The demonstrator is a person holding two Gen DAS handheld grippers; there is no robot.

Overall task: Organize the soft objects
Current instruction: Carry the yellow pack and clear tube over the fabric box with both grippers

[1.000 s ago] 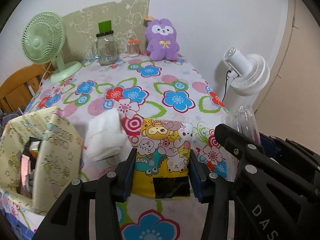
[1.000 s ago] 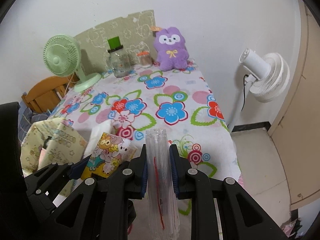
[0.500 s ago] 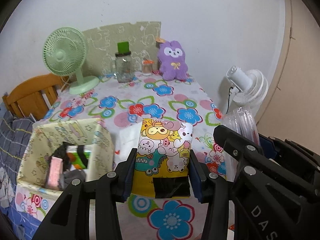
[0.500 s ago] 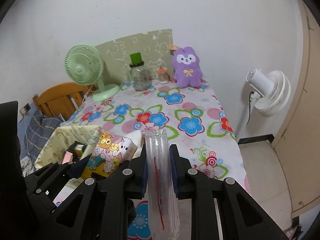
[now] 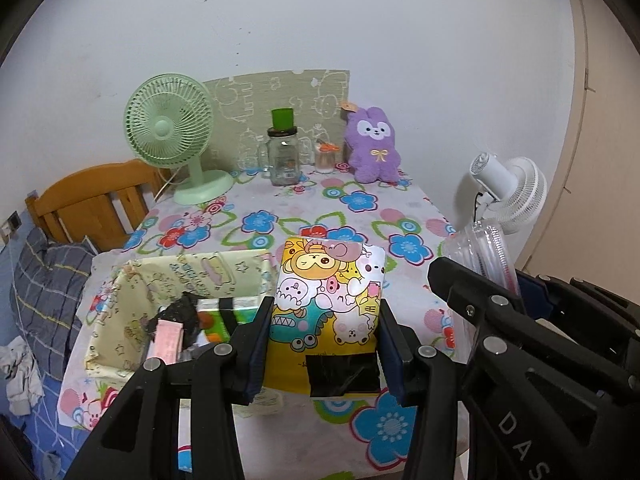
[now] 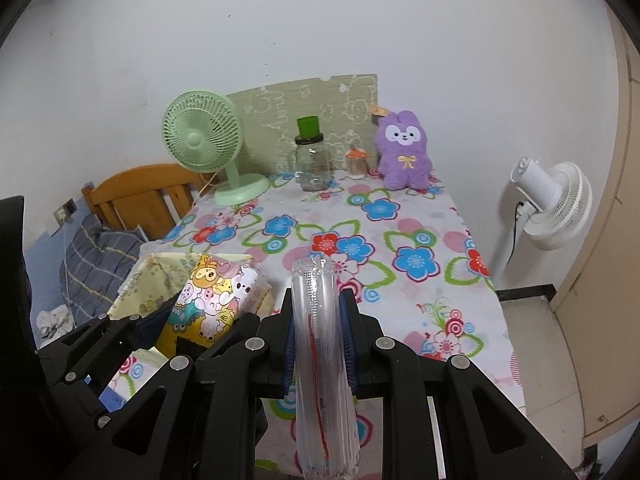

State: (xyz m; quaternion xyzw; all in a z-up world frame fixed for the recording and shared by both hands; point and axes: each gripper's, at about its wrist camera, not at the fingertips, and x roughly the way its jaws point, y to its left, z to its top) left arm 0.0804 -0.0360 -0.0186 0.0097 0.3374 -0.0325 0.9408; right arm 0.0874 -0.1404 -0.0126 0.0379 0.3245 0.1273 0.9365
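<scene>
Through the left wrist camera, the left gripper (image 5: 326,340) is clamping a yellow cartoon-printed packet (image 5: 329,304) between its two pads, the jaws standing partly apart at the packet's width and pressing on both of its sides. The packet is hanging above the near end of the flowered tablecloth (image 5: 360,204), just to the right of a pale yellow box (image 5: 132,300) that is holding a green pack, a pink pack and something black. A strip of black tape is showing on the packet's lower part. At the right, the right gripper (image 5: 492,280) is carrying a clear plastic pouch (image 5: 486,248). At the far end of the table a green fan (image 5: 170,132), a glass jar (image 5: 284,156) and a purple plush rabbit (image 5: 374,146) are standing.

Through the right wrist camera, the right gripper (image 6: 319,332) is pinching the clear plastic pouch (image 6: 318,320), which has a red line running inside it; its jaws are standing narrowly apart, tight on the thin pouch, which is sticking up over the tablecloth (image 6: 416,240). To the left, the left gripper (image 6: 192,320) is holding the packet (image 6: 212,300) over the edge of the box (image 6: 156,280). A white fan (image 6: 556,204) is standing beside the table on the right.
</scene>
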